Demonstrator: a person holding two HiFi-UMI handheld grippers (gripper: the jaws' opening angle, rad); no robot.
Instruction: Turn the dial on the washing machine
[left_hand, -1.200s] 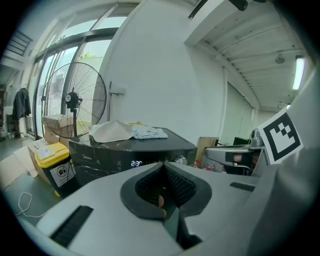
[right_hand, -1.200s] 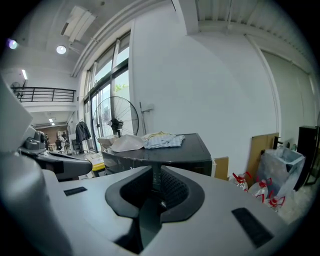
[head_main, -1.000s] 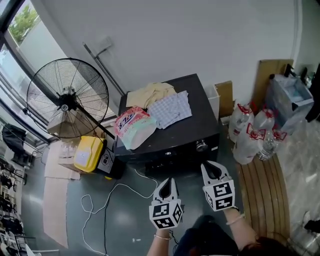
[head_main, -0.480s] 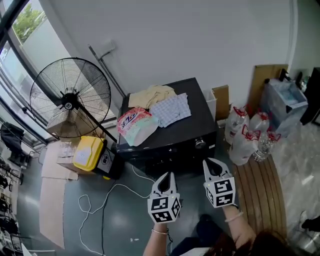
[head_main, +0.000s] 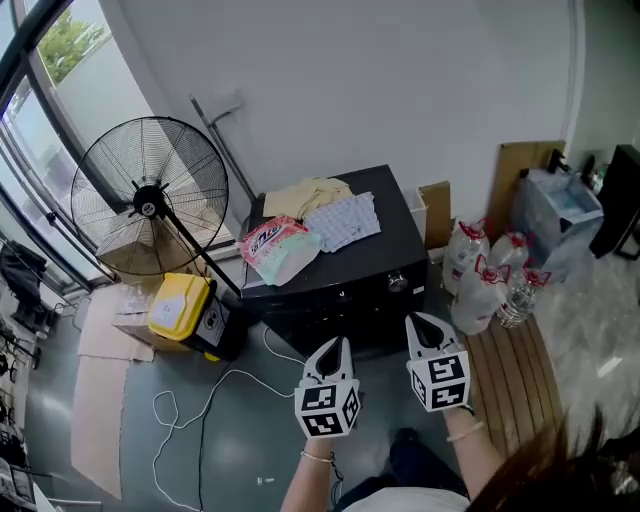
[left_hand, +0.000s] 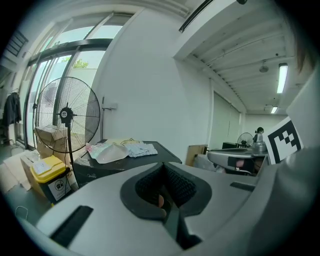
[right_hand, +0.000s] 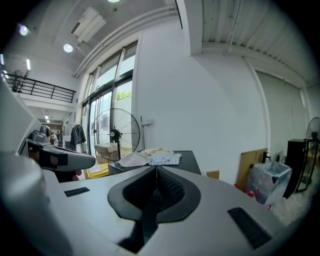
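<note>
Grey floor, white wall, tall windows along one side.

1. Washing machine (head_main: 398, 250): black, against the wall. Dial (head_main: 397, 283): silver, on the front panel towards its right end, touched by nothing.
2. On the machine's top: pink packet (head_main: 275, 245) at the front-left corner; beige cloth (head_main: 305, 197) at the back edge; checked cloth (head_main: 343, 220) beside it, nearer the middle.
3. Pedestal fan (head_main: 150, 200) and yellow container (head_main: 180, 305), both left of the machine.
4. Water bottles (head_main: 480, 280), clustered to its right.
5. White cable (head_main: 200, 410), looped on the floor.
6. Left gripper (head_main: 340, 343): jaws together, nothing between them, held in front of the machine, well apart from it.
7. Right gripper (head_main: 415, 319): jaws together, empty, below the dial and apart from it.
</note>
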